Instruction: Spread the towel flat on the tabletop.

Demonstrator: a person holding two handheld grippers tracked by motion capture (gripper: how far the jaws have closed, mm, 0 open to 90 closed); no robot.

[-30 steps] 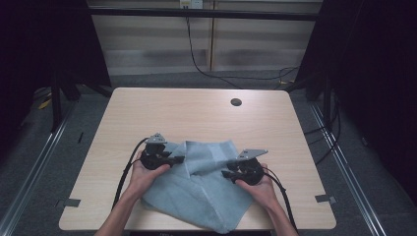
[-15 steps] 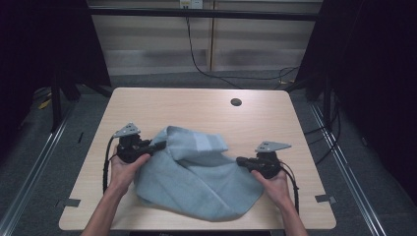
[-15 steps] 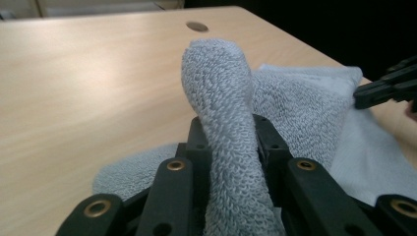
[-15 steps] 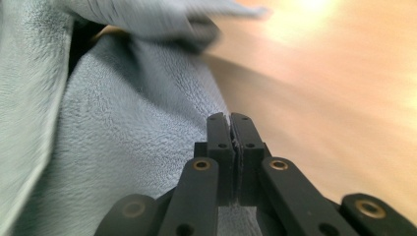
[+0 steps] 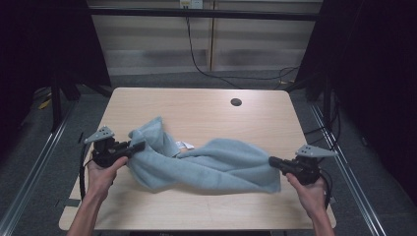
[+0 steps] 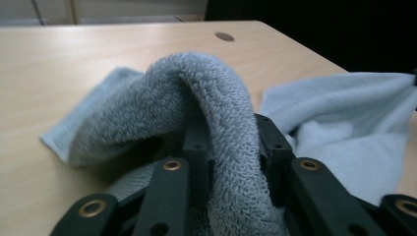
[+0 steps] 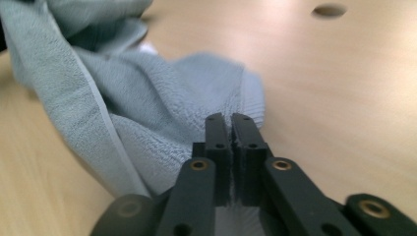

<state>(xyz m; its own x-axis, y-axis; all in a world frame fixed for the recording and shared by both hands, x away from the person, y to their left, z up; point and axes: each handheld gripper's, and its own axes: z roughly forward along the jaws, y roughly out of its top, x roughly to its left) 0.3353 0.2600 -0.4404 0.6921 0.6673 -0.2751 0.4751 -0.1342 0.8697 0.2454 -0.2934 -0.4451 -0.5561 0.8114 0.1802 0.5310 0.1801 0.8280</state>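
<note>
**A soft blue towel pulled long between two tongs**

The worktop (image 5: 196,105) is the biggest thing. It is a pale wooden board with rounded corners and a smooth, flat top. Its near edge is partly cut off at the bottom of the high view.

The towel (image 5: 216,167) comes next. It is light grey-blue and fluffy, with tiny loops all over it like a bath towel. It is stretched in a long, droopy band across the near half of the worktop, from close to the left edge to close to the right edge. The middle sags and looks to rest on the wood. Near the left end a floppy corner sticks up and folds over. A small white bit, maybe a label, peeks out in the middle; it is too small to read. A smooth flat hem runs along one side in the right gripper view.

The left tongs (image 5: 140,145) are black and hard. They pinch a thick roll of towel, which bulges up over the jaws and hides their tips; these jaws have just let out a little, with the towel between them.

The right tongs (image 5: 272,161) are nearly shut on a thin edge of the towel; they too have just eased a little. Their tips are partly hidden by the cloth.

A small dark round hole (image 5: 236,102) sits near the far right corner.
</note>
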